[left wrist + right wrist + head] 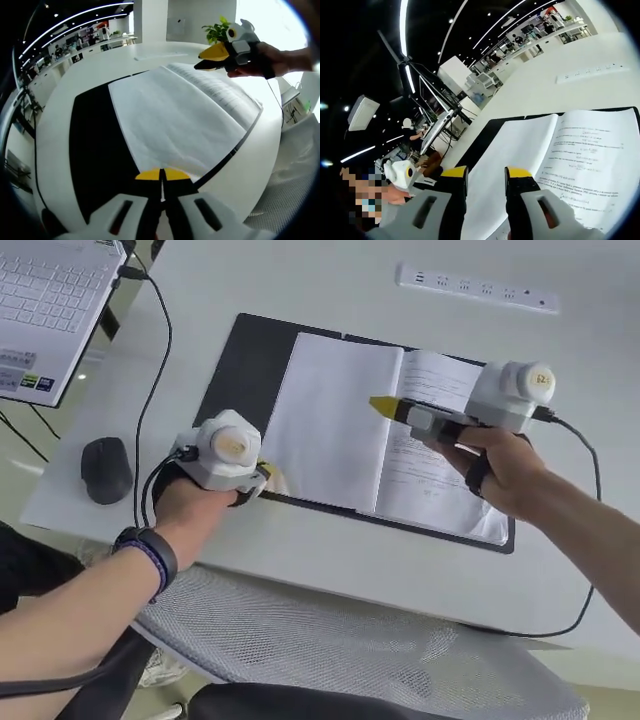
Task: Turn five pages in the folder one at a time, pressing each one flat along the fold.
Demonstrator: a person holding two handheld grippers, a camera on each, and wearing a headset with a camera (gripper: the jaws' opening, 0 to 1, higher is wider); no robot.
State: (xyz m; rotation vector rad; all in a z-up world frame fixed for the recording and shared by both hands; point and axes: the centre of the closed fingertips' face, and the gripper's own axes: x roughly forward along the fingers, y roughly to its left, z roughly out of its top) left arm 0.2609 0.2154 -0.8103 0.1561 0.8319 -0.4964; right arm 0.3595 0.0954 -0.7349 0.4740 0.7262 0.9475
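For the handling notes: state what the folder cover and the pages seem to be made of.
The folder cover looks like black plastic or coated board, matt, without glare; which one is unclear. The pages look like thin white paper, matt, bowing softly near the middle, with fine print.

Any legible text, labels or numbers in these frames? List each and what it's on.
No text is clear enough to quote.
Right page: printed lines, too small to read.
Left page: looks blank.
Laptop: key legends and corner stickers, blurred.
Power strip: no readable marking.
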